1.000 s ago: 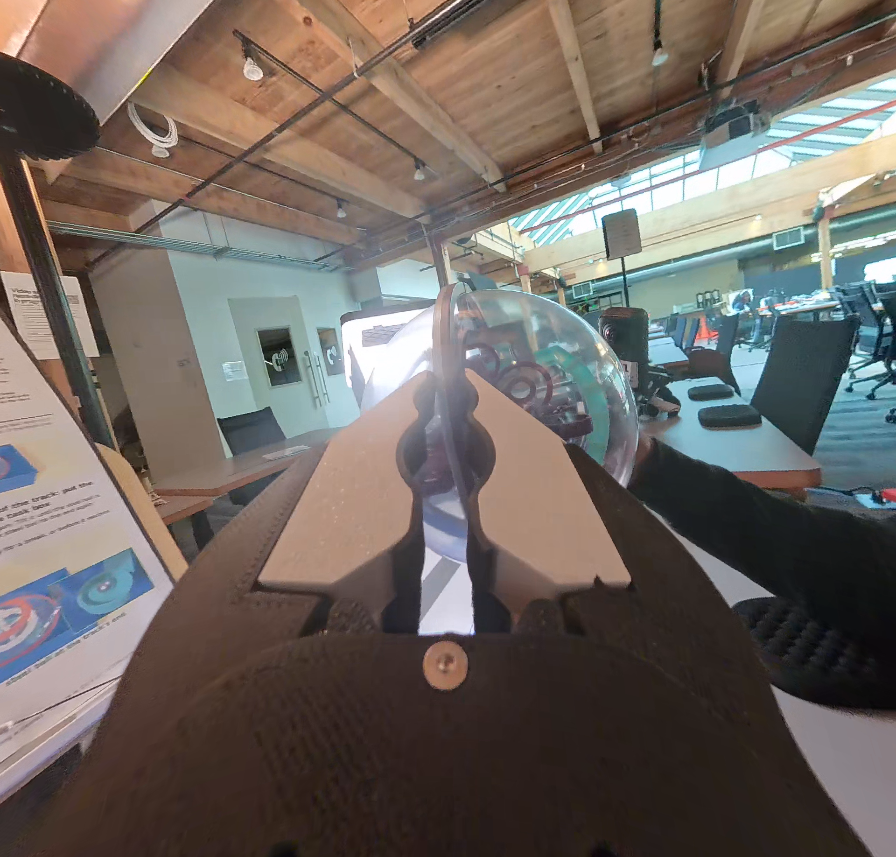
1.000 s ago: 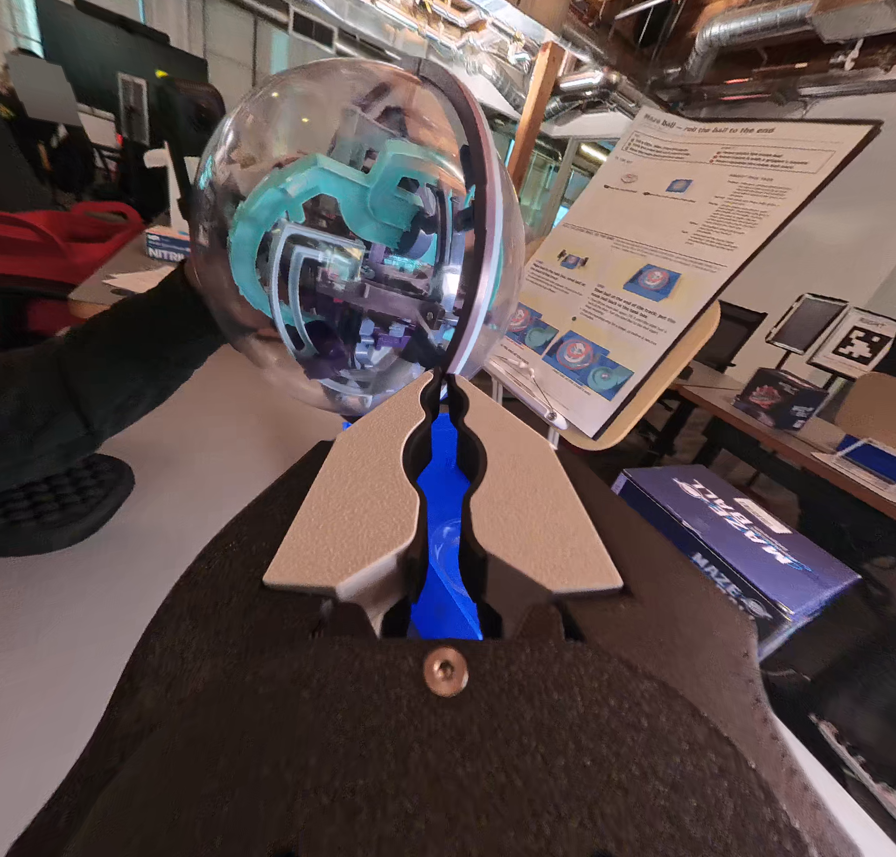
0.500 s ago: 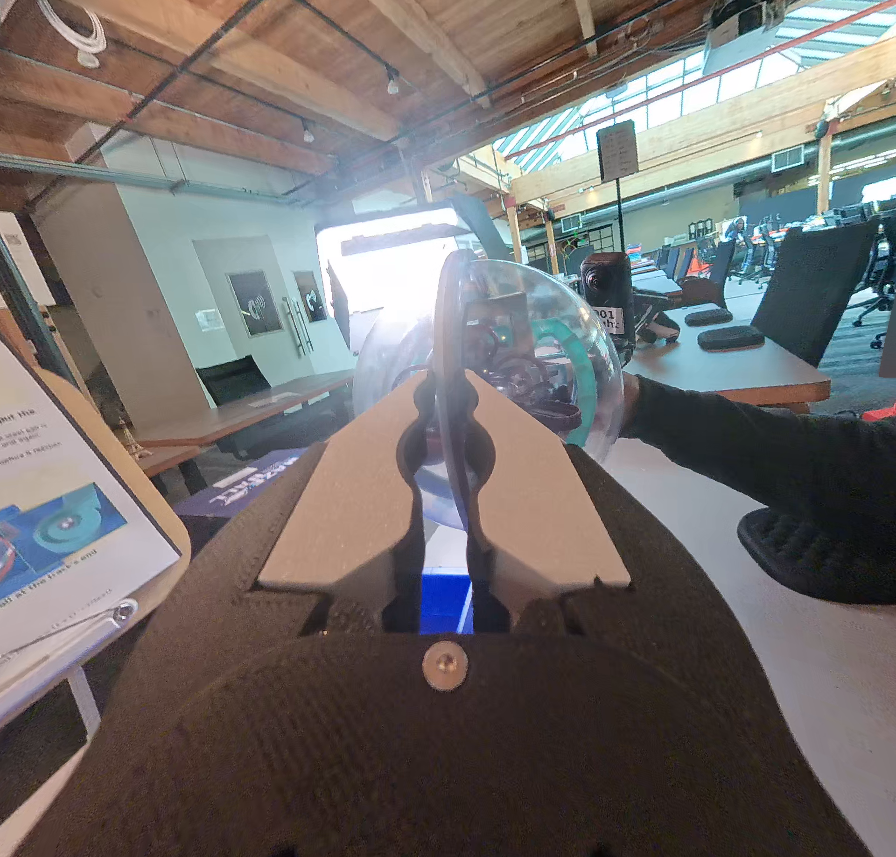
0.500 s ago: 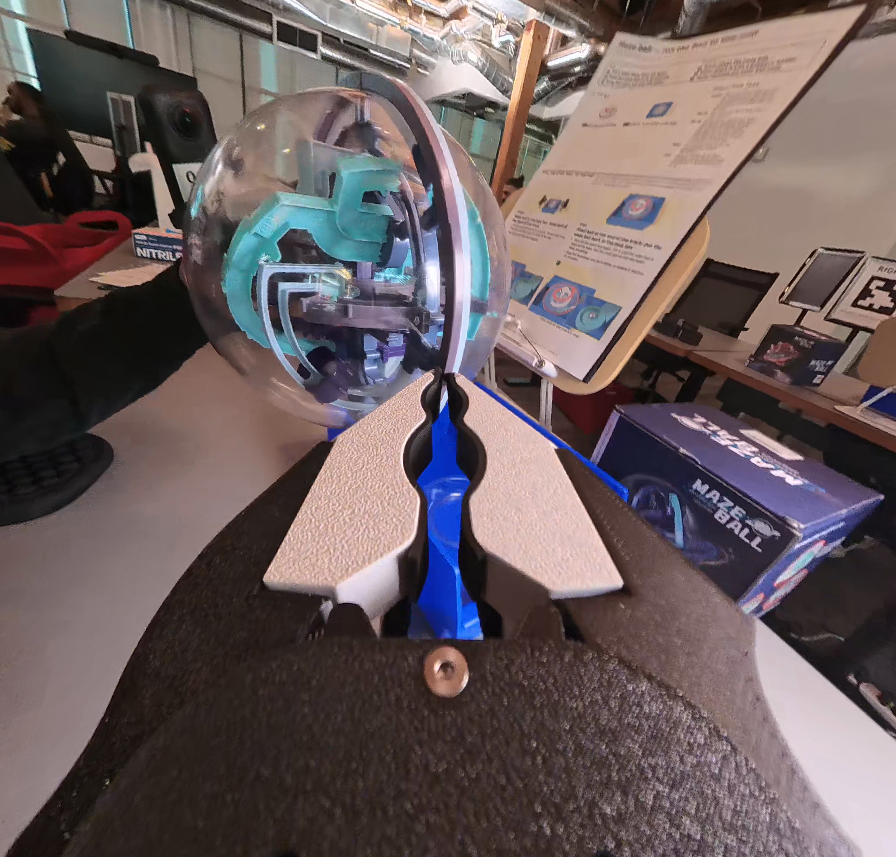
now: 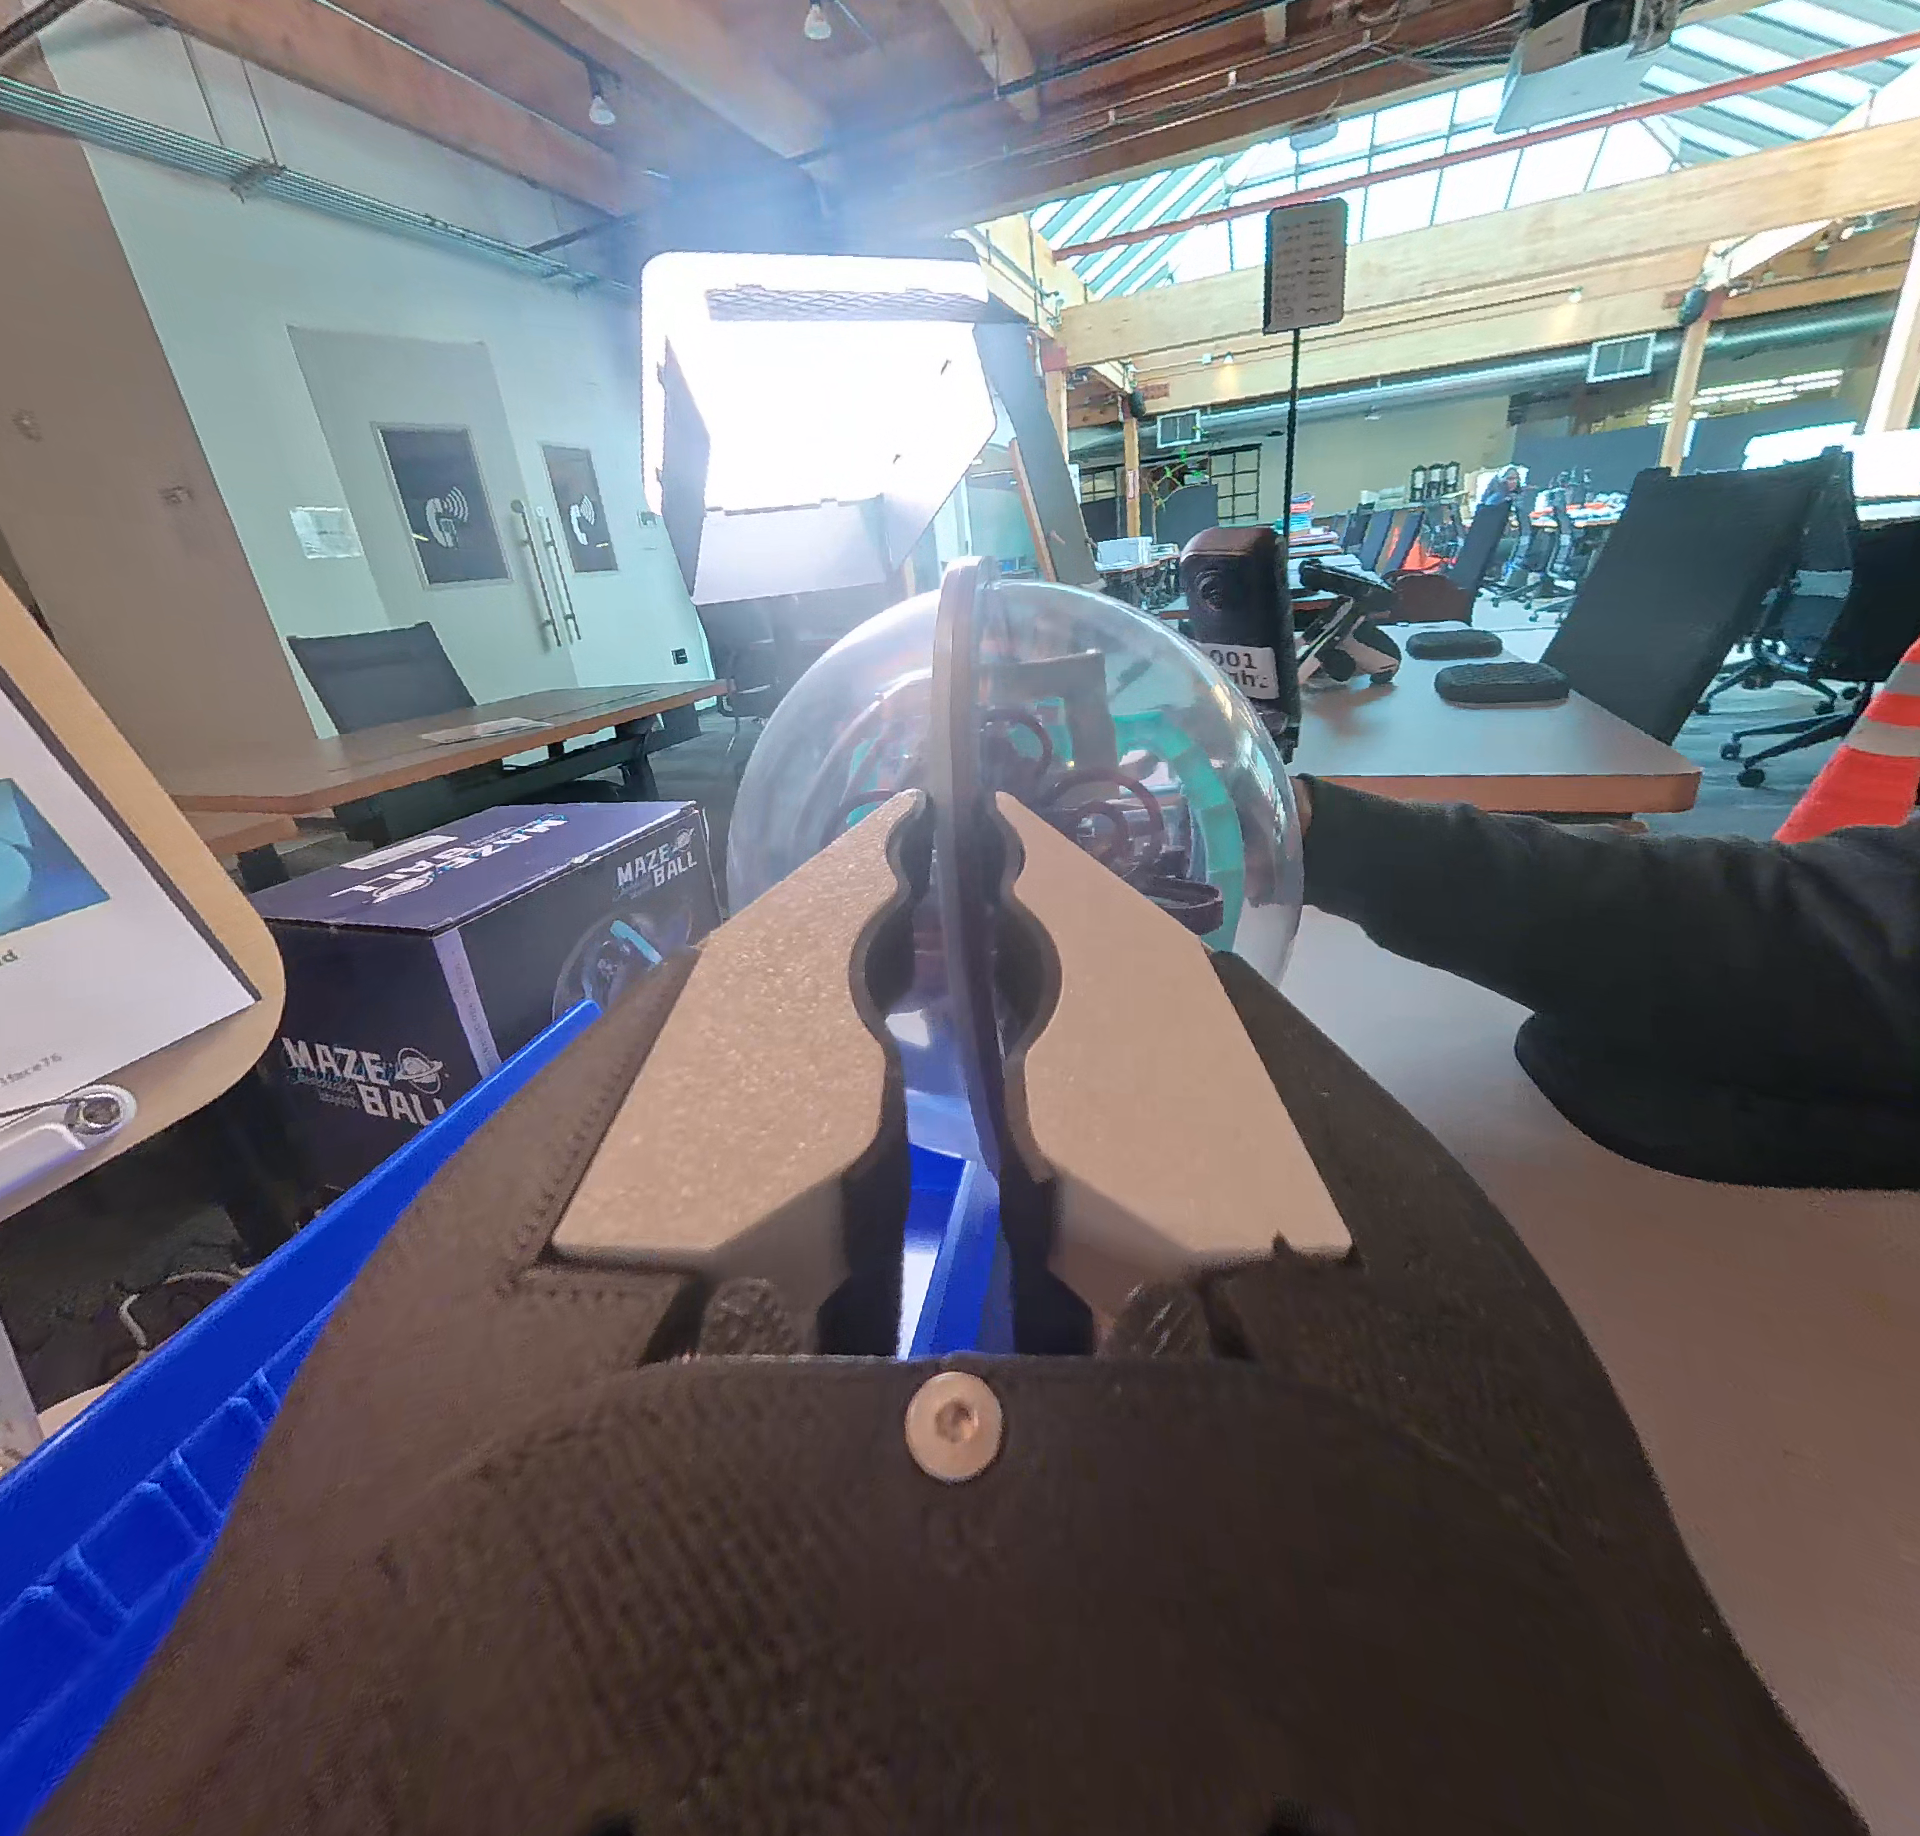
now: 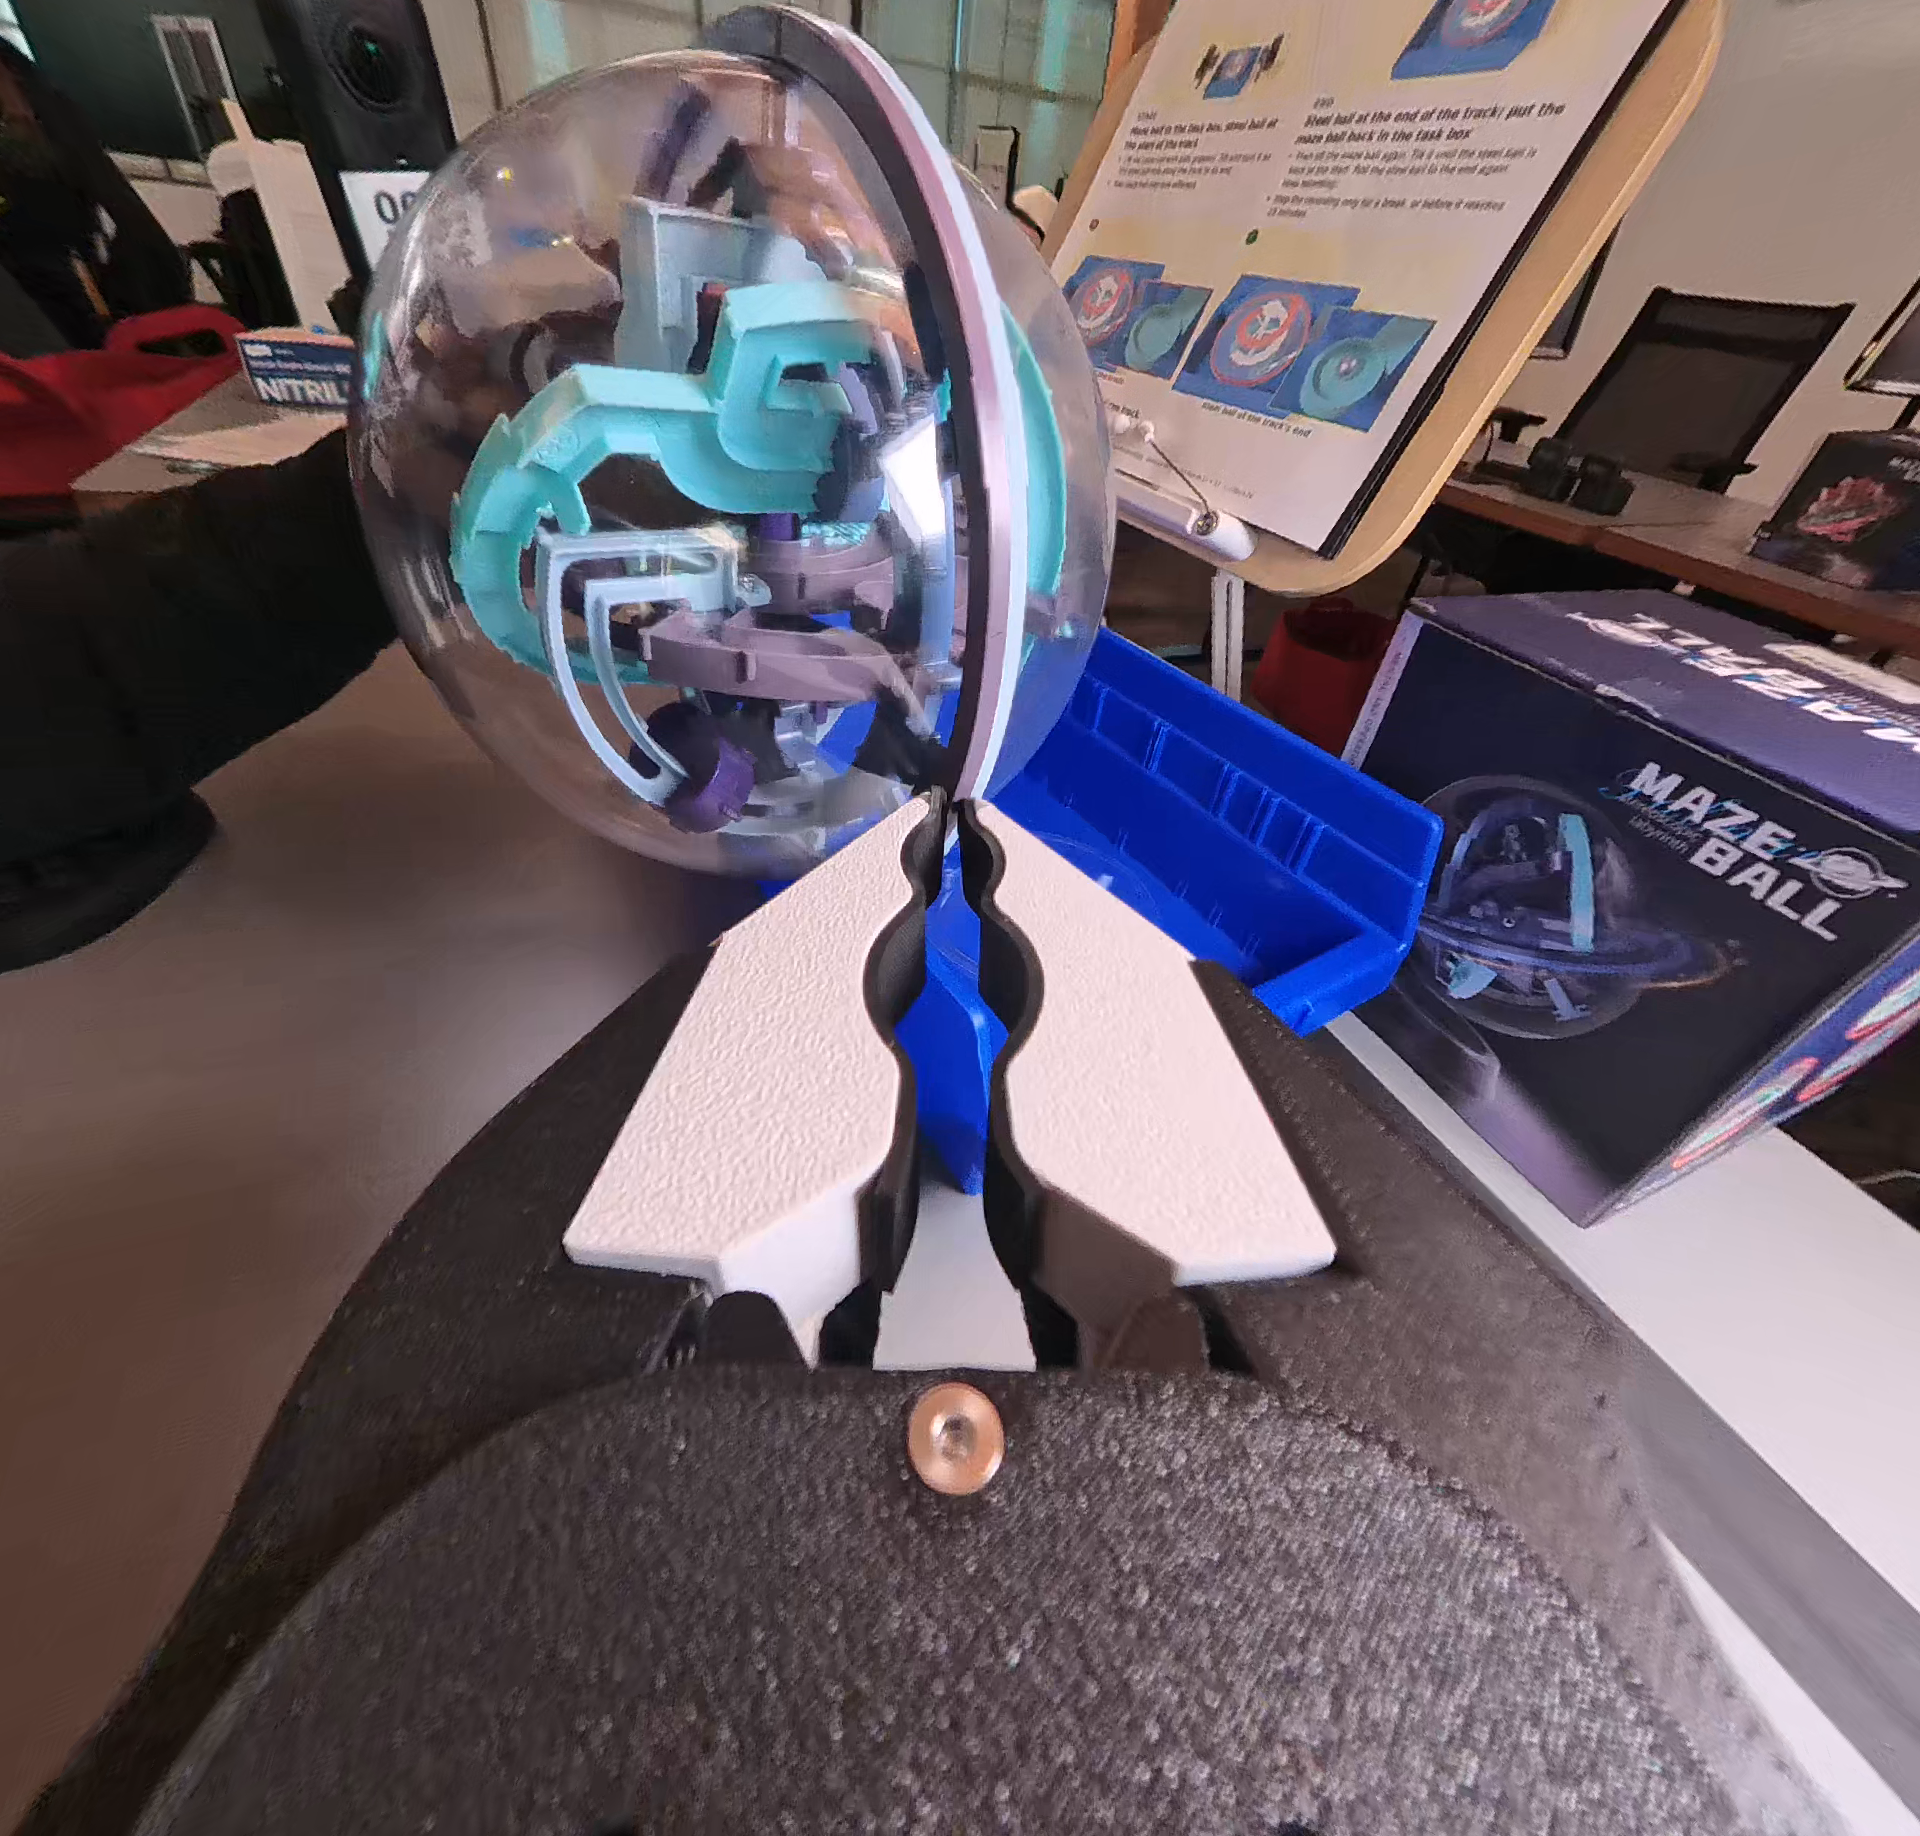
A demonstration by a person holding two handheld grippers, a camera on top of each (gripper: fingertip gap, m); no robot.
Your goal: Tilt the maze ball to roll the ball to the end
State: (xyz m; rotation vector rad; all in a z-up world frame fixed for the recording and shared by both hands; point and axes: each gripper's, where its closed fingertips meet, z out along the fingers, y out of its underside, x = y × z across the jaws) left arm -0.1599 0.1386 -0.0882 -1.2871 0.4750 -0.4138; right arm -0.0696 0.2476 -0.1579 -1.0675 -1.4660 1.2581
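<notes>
The maze ball [image 5: 1132, 747] is a clear sphere with teal, grey and purple tracks inside and a dark rim around its middle. It is held up in the air between my two grippers. My left gripper [image 5: 961, 799] is shut on the rim [image 5: 951, 664], which runs deep between its fingers. In the right wrist view the maze ball [image 6: 675, 456] stands above my right gripper [image 6: 951, 810], whose fingertips pinch the lower edge of the rim [image 6: 966, 436]. I cannot make out the small steel ball inside.
A blue bin [image 6: 1226, 851] sits on the white table just beyond the ball, and also shows in the left wrist view [image 5: 208, 1423]. A dark maze-ball box [image 6: 1662, 882] and an instruction board [image 6: 1351, 228] stand behind it. A person's dark sleeve [image 5: 1610, 955] reaches to the ball.
Both grippers have tipped downward with the ball; the blue bin and the box have come into view below. The ball has turned a little. Both grasps on the rim have held.
</notes>
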